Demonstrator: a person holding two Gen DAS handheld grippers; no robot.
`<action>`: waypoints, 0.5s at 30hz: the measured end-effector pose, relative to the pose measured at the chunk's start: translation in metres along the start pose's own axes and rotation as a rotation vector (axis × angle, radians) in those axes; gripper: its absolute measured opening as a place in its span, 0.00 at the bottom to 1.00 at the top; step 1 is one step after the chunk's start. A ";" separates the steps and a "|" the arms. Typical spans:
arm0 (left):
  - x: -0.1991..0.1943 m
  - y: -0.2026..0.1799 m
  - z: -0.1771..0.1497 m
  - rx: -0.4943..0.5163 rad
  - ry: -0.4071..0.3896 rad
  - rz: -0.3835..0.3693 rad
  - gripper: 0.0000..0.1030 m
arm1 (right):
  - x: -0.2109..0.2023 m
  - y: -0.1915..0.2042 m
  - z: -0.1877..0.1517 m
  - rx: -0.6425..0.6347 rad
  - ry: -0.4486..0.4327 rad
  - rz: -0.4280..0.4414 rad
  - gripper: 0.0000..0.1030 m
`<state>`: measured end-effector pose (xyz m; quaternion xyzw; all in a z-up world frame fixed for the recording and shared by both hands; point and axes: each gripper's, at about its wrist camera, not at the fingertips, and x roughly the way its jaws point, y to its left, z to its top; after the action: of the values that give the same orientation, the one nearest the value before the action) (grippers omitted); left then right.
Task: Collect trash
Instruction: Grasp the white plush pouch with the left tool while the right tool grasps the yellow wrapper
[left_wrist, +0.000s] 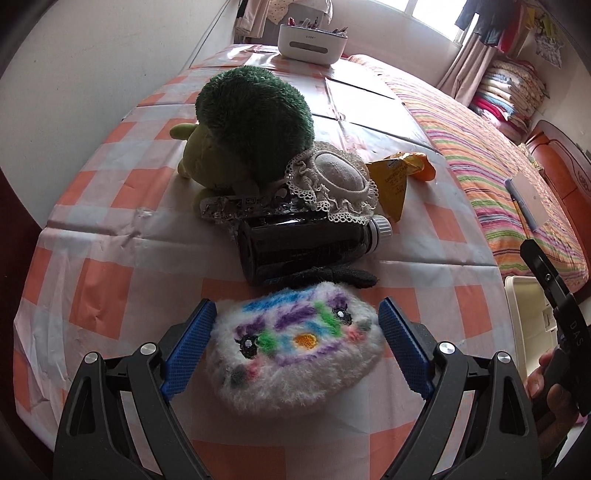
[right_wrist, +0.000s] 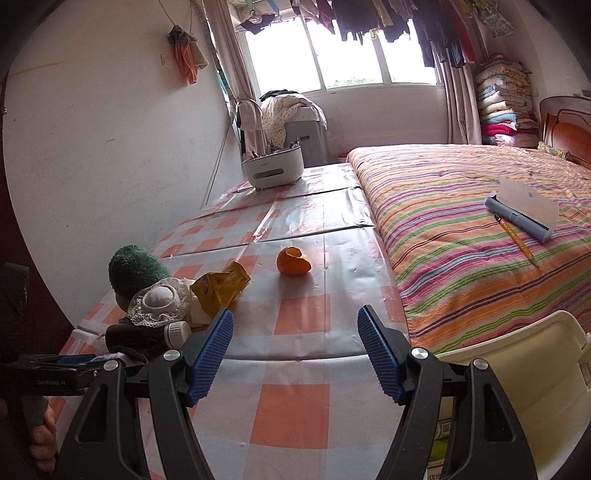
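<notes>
Left gripper stands spread wide around a fuzzy white pouch, pads beside its ends; contact unclear. Right gripper is released, holding nothing. Trash lies ahead: orange peel straight beyond it, yellow wrapper ahead-left. The bin at its right is cut off.

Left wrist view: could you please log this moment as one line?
left gripper: open, fingers either side of fluffy pouch | right gripper: open, empty | orange peel: on table
</notes>
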<state>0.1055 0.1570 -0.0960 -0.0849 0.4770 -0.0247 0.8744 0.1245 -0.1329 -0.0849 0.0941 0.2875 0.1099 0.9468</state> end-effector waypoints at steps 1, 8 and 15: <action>0.001 0.000 0.000 0.002 0.001 0.001 0.85 | 0.004 0.001 0.001 0.004 0.012 0.011 0.66; 0.003 0.000 0.000 -0.002 -0.007 0.005 0.85 | 0.036 0.027 0.014 -0.047 0.047 0.081 0.66; 0.004 0.000 -0.001 0.001 -0.026 0.001 0.77 | 0.078 0.042 0.024 -0.024 0.132 0.145 0.66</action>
<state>0.1070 0.1560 -0.1001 -0.0846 0.4655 -0.0232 0.8807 0.1949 -0.0754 -0.0961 0.0961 0.3402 0.1877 0.9164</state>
